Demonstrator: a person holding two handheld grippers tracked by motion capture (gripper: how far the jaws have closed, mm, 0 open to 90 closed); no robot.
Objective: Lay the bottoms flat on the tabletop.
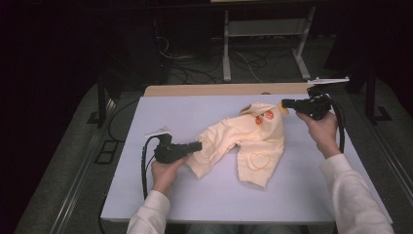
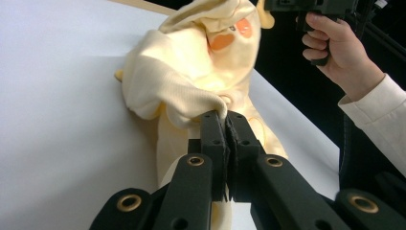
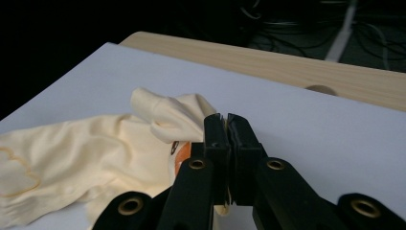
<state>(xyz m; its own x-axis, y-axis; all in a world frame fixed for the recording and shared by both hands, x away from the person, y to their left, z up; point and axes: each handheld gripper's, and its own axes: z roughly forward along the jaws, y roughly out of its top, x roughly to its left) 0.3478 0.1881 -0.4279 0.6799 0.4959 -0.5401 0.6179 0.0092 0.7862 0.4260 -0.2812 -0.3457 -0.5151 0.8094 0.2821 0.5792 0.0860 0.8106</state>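
A small pale yellow garment [image 1: 243,141] with orange patches and a heart outline lies crumpled in the middle of the white table top [image 1: 165,112]. My left gripper [image 1: 198,145] is shut on a ribbed edge of the garment [image 2: 191,103] at its left side. My right gripper [image 1: 284,103] is shut on the garment's far right corner, near the orange patches, and holds it slightly lifted. In the right gripper view the cloth [image 3: 95,153] trails left from the closed jaws of the right gripper [image 3: 225,119]. The left gripper view has the left gripper [image 2: 225,117] pinching the fabric.
A wooden strip [image 1: 224,89] runs along the table's far edge. Beyond it are metal stand legs [image 1: 226,53] and cables on a dark floor. Bare white surface lies to the left and front of the garment.
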